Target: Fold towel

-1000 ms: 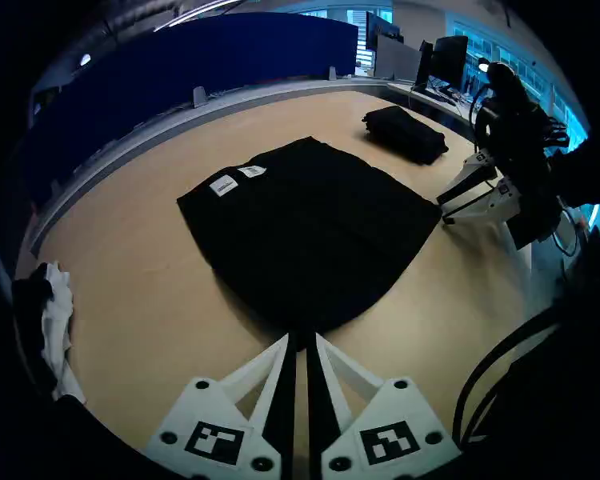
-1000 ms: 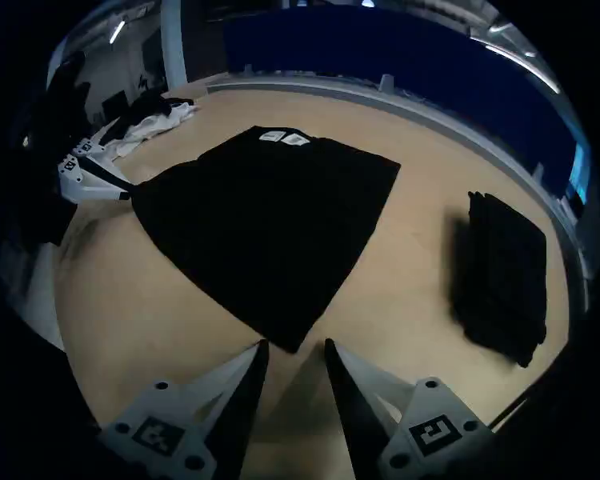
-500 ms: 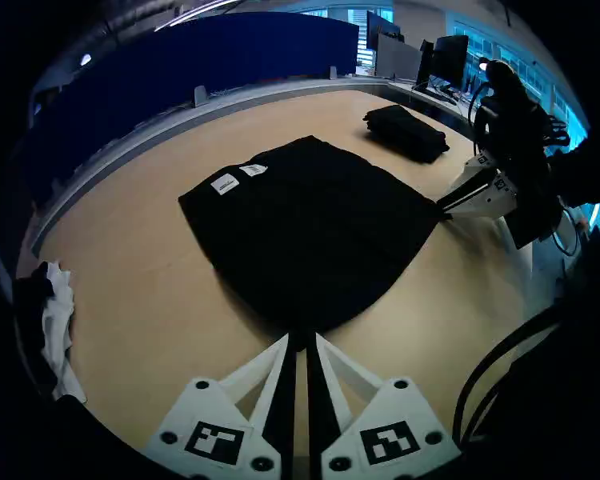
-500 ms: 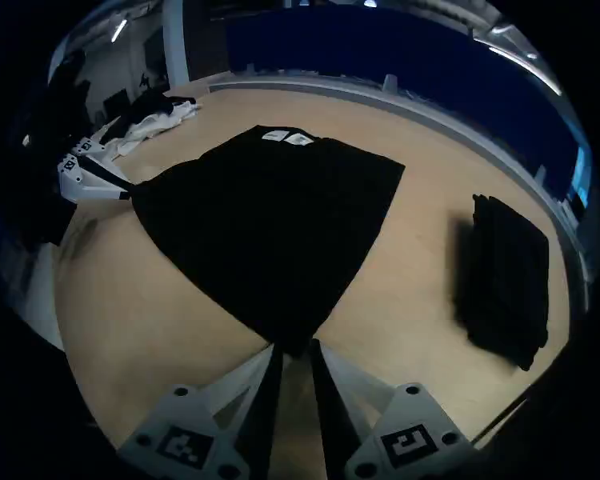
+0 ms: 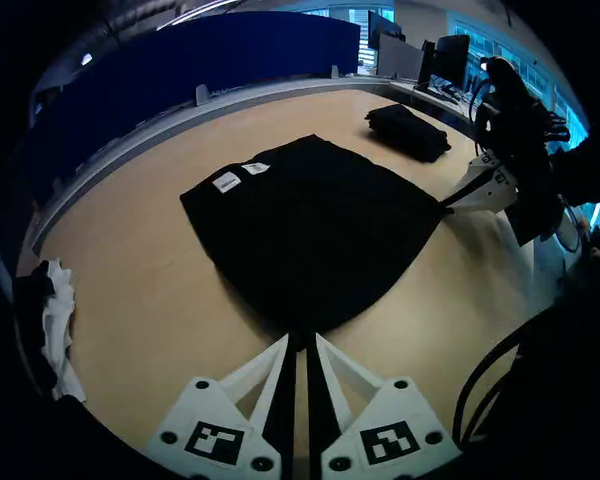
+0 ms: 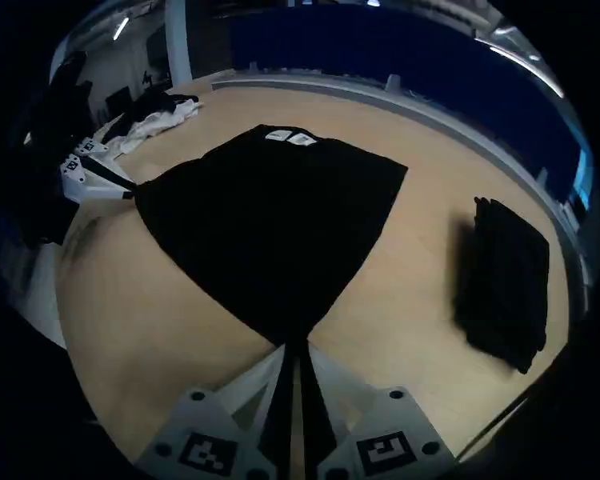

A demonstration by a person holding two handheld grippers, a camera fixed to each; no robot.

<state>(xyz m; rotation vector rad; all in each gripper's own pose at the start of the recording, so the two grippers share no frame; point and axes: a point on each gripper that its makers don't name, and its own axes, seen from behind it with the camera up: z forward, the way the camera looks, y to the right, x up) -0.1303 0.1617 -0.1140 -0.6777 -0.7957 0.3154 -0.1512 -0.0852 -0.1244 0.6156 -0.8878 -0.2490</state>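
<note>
Towel (image 5: 308,232): lay spread flat and black on the wooden table (image 5: 140,264), one corner pointing toward each camera.
White tags (image 5: 238,176): sat side by side at the towel's far edge, facing up.
Left gripper (image 5: 302,352): fingers drawn together, pinched on the towel's near corner, dark cloth caught between them.
Right gripper (image 6: 298,356): fingers likewise closed, clamped on the towel corner nearest its own camera; seen from the left gripper view at the towel's right corner (image 5: 452,204), tips meeting the cloth.
Folded black stack (image 5: 406,132): rested on the table, well apart from the towel, beyond the right gripper's side.
Pile of white and dark cloth (image 5: 48,328): lay crumpled at the table's edge on the left gripper's side.
Blue partition (image 5: 188,56): ran along the table's far curved edge.
Monitors (image 5: 448,56): stood past the folded stack.
</note>
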